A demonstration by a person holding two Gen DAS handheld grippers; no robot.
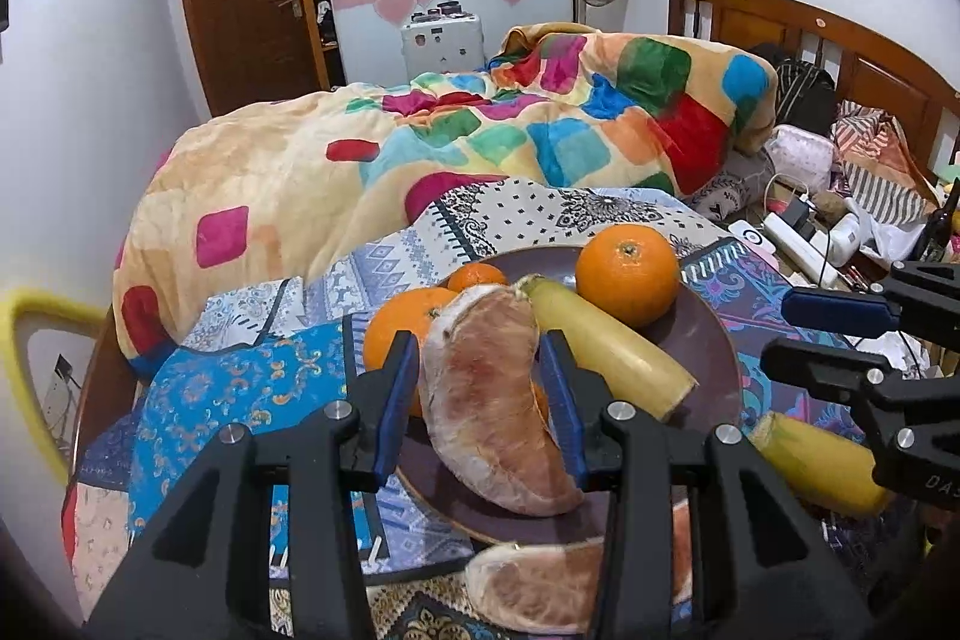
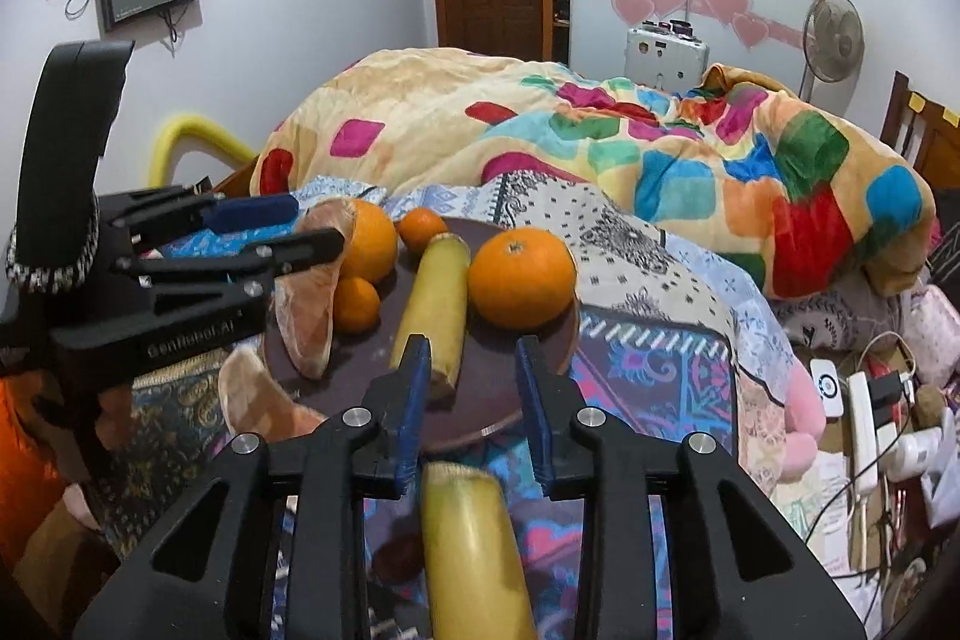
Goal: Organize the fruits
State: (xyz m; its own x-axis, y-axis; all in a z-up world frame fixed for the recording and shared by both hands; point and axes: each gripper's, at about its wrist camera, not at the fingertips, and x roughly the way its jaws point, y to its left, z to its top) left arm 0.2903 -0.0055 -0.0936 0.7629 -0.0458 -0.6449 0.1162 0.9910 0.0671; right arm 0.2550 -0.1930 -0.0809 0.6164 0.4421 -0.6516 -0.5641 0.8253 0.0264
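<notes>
A dark brown plate point(image 1: 714, 340) point(image 2: 480, 400) lies on a patterned cloth. On it are a large orange point(image 1: 627, 275) point(image 2: 521, 277), smaller oranges point(image 1: 399, 325) point(image 2: 360, 304), a yellow banana piece point(image 1: 606, 343) point(image 2: 435, 298) and a pomelo segment point(image 1: 489, 400) point(image 2: 309, 316). My left gripper point(image 1: 480, 388) point(image 2: 282, 232) straddles that pomelo segment with its jaws a little apart from it. A second pomelo segment point(image 1: 540, 589) point(image 2: 258, 400) lies off the plate. My right gripper point(image 2: 474, 394) point(image 1: 828, 334) is open above another banana piece point(image 2: 474, 538) point(image 1: 810, 460) lying off the plate.
A colourful quilt point(image 1: 480, 130) is heaped behind the plate. At the right are a power strip with cables point(image 2: 858, 418) and a wooden headboard point(image 1: 810, 22). A yellow chair frame point(image 1: 24, 370) stands at the left.
</notes>
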